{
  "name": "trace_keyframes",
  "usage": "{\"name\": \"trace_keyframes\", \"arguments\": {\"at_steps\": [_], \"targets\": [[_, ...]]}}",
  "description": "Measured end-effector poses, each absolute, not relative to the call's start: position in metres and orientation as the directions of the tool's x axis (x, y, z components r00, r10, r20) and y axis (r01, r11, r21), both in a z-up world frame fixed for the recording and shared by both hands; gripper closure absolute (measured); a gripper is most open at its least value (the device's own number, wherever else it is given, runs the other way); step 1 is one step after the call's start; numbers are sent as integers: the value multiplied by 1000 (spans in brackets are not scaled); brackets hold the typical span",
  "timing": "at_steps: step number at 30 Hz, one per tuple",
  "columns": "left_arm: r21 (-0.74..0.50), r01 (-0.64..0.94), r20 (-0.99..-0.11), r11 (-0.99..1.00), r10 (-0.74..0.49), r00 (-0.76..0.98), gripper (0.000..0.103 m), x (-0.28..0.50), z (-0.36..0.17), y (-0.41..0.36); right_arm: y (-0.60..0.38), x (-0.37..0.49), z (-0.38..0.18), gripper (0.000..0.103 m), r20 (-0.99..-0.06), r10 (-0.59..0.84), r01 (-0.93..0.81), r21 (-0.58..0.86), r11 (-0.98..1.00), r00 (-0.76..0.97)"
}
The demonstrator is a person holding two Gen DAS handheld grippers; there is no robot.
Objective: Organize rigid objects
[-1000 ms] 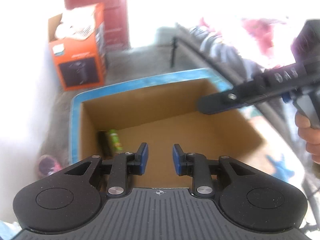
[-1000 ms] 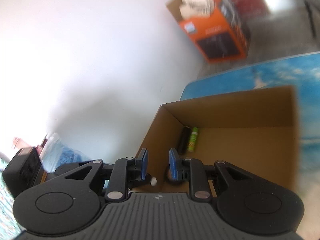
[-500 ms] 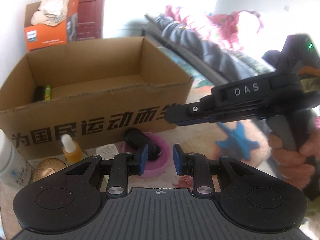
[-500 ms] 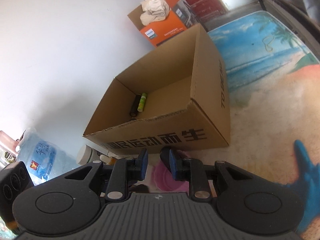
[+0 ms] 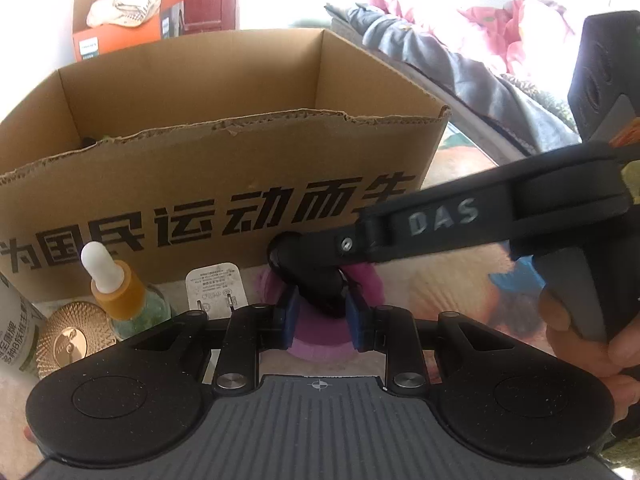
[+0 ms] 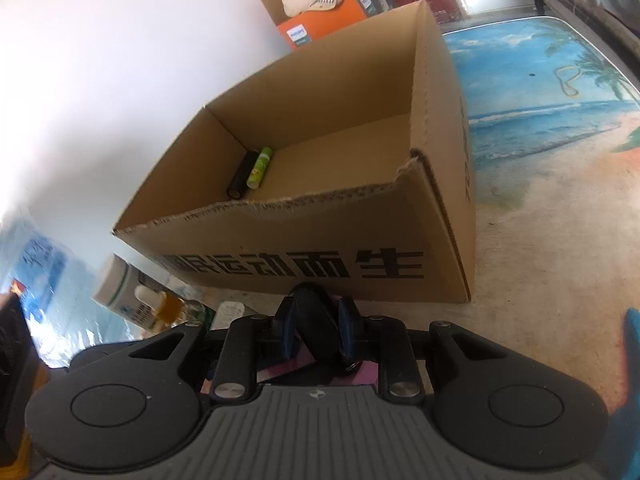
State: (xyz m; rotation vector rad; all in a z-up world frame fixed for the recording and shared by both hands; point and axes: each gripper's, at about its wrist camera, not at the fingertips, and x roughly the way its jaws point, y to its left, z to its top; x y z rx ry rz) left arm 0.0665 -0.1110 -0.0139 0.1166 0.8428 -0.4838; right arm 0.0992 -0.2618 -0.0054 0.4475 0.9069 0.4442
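A black oval object (image 5: pixel 320 292) lies on a pink dish (image 5: pixel 320 346) on the floor in front of a brown cardboard box (image 5: pixel 240 168). My right gripper (image 6: pixel 316 330) is low over it, narrowly open. The black object (image 6: pixel 316 320) sits in the gap between its blue pads, and I see no squeeze on it. My left gripper (image 5: pixel 322 318) is also narrowly open. It faces the same dish from the near side, with nothing held. In the left wrist view, one of the right gripper's fingers (image 5: pixel 304 252) reaches in from the right. The box (image 6: pixel 320 248) holds a black tube (image 6: pixel 242 176) and a green tube (image 6: pixel 260 168).
Left of the dish stand a white plug (image 5: pixel 216 288), an amber dropper bottle (image 5: pixel 116 292), a gold round lid (image 5: pixel 70 340) and a white bottle (image 5: pixel 16 332). A hand (image 5: pixel 580 340) holds the right gripper. An orange box (image 6: pixel 320 20), a beach-print mat (image 6: pixel 540 120) and bedding (image 5: pixel 460 60) surround the spot.
Both grippers have come down from above the open box to the floor in front of it. The black object now sits between the right pads. Jaw widths look unchanged.
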Motion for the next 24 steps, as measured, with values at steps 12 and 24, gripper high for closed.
{"name": "trace_keyframes", "arguments": {"at_steps": [12,24], "targets": [[-21,475,-738,879,-335,586,75,58,-16,-127,-260,91,-11,76,-671,525,-185,512,839,524],[-30,617,-736,787,-435,519,73,24,-11,-131,-287,42,-16,74,-685,528,-77,573,816,502]]}}
